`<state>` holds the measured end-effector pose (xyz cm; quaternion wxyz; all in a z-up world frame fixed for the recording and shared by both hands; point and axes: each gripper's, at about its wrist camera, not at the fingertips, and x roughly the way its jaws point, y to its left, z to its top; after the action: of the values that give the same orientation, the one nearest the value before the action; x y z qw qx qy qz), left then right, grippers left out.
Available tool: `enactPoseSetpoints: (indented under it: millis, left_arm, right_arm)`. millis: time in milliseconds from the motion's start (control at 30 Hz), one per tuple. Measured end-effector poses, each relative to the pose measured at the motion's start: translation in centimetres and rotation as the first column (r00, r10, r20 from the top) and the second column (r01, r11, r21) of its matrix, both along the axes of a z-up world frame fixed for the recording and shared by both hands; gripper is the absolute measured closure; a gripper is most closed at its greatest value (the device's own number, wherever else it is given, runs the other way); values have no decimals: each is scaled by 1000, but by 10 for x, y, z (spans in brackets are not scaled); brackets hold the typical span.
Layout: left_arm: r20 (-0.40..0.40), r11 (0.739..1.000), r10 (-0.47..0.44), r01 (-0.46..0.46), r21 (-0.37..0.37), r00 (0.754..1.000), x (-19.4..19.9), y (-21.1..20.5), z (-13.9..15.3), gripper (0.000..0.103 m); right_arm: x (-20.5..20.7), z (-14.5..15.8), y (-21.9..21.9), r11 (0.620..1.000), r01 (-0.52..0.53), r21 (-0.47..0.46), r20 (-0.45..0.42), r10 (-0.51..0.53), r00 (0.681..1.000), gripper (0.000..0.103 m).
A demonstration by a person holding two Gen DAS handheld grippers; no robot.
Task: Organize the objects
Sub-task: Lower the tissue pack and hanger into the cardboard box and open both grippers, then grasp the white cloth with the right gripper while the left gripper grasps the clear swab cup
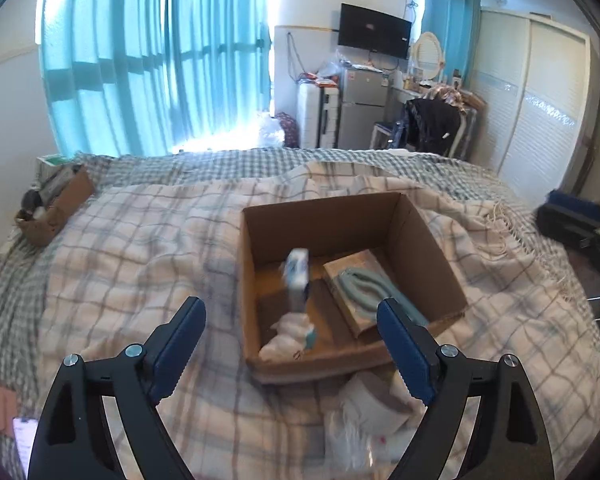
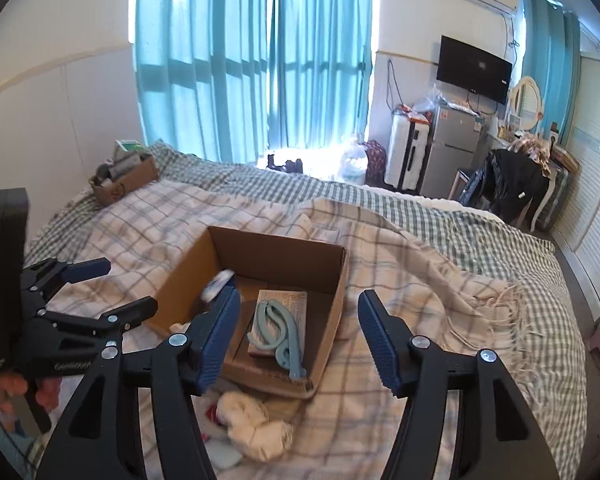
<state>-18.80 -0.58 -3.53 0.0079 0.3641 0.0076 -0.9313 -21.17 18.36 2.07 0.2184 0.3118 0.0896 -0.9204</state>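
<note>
The open brown cardboard box (image 1: 352, 280) sits on the checked blanket (image 1: 140, 248) on the bed. Inside it lies a flat tan packet (image 2: 280, 320) with a pale blue plastic clip (image 2: 278, 330) on top. A small white and blue box (image 1: 298, 280) looks blurry and seems to be in the air over the cardboard box, so I think it is dropping in. Some soft white cloth (image 1: 288, 334) is in the near corner of the box.

The left gripper (image 1: 290, 344) has its two blue pads wide apart and holds nothing. The right gripper (image 2: 298, 338) is wide apart too and holds nothing.

More things are not in the box yet. A white bundle of cloth (image 2: 256, 424) lies on the blanket just in front of the box, between the two grippers. Next to it is a grey roll of tape (image 1: 376, 400).

I think the next thing to pick up is that white bundle. To do it well, bring one gripper down over it, with one pad on each side. Squeeze the thick middle, not a loose edge, or it may slip out. Lift it higher than the box wall so the box does not tip. Let go only when it is over the open part of the box
</note>
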Motion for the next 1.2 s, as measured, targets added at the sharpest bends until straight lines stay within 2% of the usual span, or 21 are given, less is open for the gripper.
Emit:
enactPoseSetpoints:
  millis: [67, 200, 300, 367, 433, 500, 567, 633, 733, 767, 800, 833, 967, 1100, 1200]
  left_arm:
    - [14, 1000, 18, -18, -6, 1000, 11, 3, -6, 13]
    - [63, 999, 51, -51, -2, 997, 29, 11, -37, 13]
    - [120, 997, 76, -76, -9, 990, 38, 20, -71, 13]
    - [163, 997, 73, -71, -16, 984, 42, 26, -94, 13]
    - [200, 998, 70, -68, -16, 977, 44, 30, -111, 13]
    - [207, 998, 44, -52, 35, 977, 48, 32, -120, 13]
    - [221, 998, 12, -26, 58, 975, 48, 37, -125, 13]
    - [241, 999, -12, 1, 46, 970, 46, 46, -132, 13]
    - [294, 1000, -27, 23, 19, 956, 37, 54, -146, 14]
    - [306, 1000, -30, 26, 17, 952, 34, 56, -149, 19]
    - [320, 999, -47, 40, 29, 946, 31, 58, -156, 36]
    - [326, 997, -66, 53, 49, 943, 28, 59, -160, 39]
    - [312, 998, -68, 59, 38, 948, 35, 59, -158, 39]
    - [286, 999, -39, 28, 40, 957, 52, 44, -142, 39]
    - [243, 1000, -2, 2, 1, 970, 64, 30, -128, 39]
  right_arm:
    - [13, 5, 9, 1000, -21, 12, -4, 21, 1000, 35]
    - [26, -7, 15, 996, -13, 84, -14, 15, 1000, 34]
    - [28, -36, 17, 997, -25, 73, 21, 23, 1000, 34]
    - [24, -65, 16, 998, -36, 46, 83, 32, 996, 34]
    - [20, -94, 10, 997, -51, 60, 150, 42, 988, 34]
    - [22, -120, 4, 993, -92, 69, 200, 77, 977, 35]
    - [21, -140, 2, 991, -91, 98, 240, 66, 969, 35]
    - [18, -150, 3, 990, -83, 115, 260, 51, 964, 35]
    - [14, -151, 9, 994, -77, 82, 274, 52, 960, 35]
    - [13, -151, 10, 994, -73, 79, 275, 49, 960, 35]
    - [13, -152, 10, 994, -74, 79, 279, 49, 959, 35]
    - [13, -155, 10, 993, -79, 82, 289, 52, 956, 35]
    - [13, -164, 1, 988, -96, 117, 314, 55, 948, 35]
    - [14, -168, -8, 985, -133, 108, 343, 89, 935, 35]
    - [12, -177, -16, 981, -157, 114, 376, 103, 921, 35]
